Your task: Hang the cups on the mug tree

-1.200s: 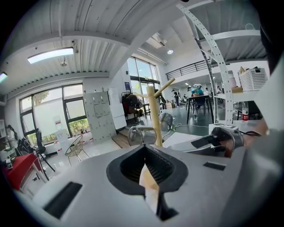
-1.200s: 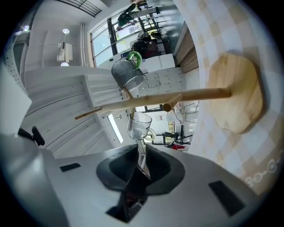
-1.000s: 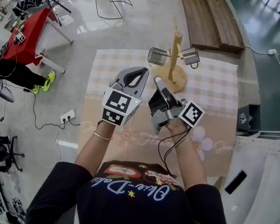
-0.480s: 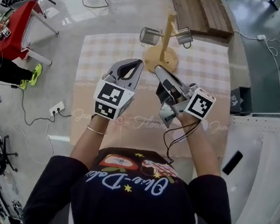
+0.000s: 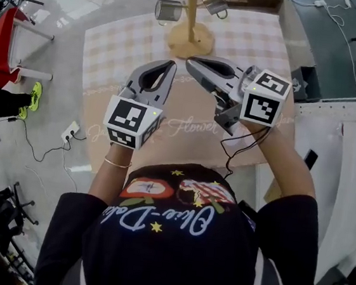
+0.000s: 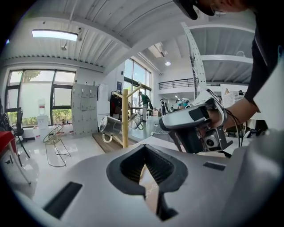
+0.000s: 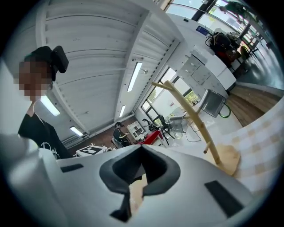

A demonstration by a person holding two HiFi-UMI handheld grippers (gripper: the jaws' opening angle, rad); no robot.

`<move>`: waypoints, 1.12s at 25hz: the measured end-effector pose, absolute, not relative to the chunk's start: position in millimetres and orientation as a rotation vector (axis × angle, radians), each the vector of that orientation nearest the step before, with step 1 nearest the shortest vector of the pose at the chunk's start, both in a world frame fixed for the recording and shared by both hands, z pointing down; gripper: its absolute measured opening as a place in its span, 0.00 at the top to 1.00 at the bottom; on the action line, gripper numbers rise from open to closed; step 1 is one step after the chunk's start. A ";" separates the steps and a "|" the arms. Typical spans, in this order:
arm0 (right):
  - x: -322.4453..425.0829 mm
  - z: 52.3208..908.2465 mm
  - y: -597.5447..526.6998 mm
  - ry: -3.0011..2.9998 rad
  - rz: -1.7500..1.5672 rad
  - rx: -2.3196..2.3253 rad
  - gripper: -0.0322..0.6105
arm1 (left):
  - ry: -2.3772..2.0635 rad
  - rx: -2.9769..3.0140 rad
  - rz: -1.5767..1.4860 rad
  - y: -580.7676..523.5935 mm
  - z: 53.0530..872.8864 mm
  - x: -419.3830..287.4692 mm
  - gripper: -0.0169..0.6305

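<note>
Overhead, the head view shows a pale checked cloth [image 5: 112, 48] with the mug tree [image 5: 191, 41] at its far side. The tree is light wood, with a round flat base and a slim pole. A cylindrical, dull-metal cup on the left peg [image 5: 169, 10] and a cup on the right peg [image 5: 214, 2] both hang tilted from it.

The left gripper [image 5: 170, 64] and right gripper [image 5: 190, 60] are smooth grey plastic with black-and-white marker cubes. They hover near the base without touching it, their tips close to each other.

Along the left gripper's jaws, the ribbed dark pads meet at their tips around a spade-shaped hollow with nothing in it. Beyond them are the wooden pole, both shiny cups and the other gripper's grey body.

Along the right gripper's jaws, the pads are likewise pressed together on nothing. The tree leans across the frame, its pale base on the cloth and the cups on its pegs.
</note>
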State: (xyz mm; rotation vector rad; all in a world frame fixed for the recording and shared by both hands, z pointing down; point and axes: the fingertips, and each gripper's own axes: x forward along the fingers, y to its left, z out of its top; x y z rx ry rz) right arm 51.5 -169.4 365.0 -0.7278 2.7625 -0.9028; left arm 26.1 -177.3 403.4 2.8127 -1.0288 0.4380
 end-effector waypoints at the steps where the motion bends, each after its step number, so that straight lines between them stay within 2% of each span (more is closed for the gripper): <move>1: 51.3 365.3 -166.2 2.773 -0.906 -0.730 0.94 | -1.016 2.814 0.429 -173.6 401.5 26.9 0.96; 28: 70.0 349.2 -151.3 2.808 -0.729 -0.894 0.94 | -1.111 2.777 0.278 -165.4 375.7 16.3 0.96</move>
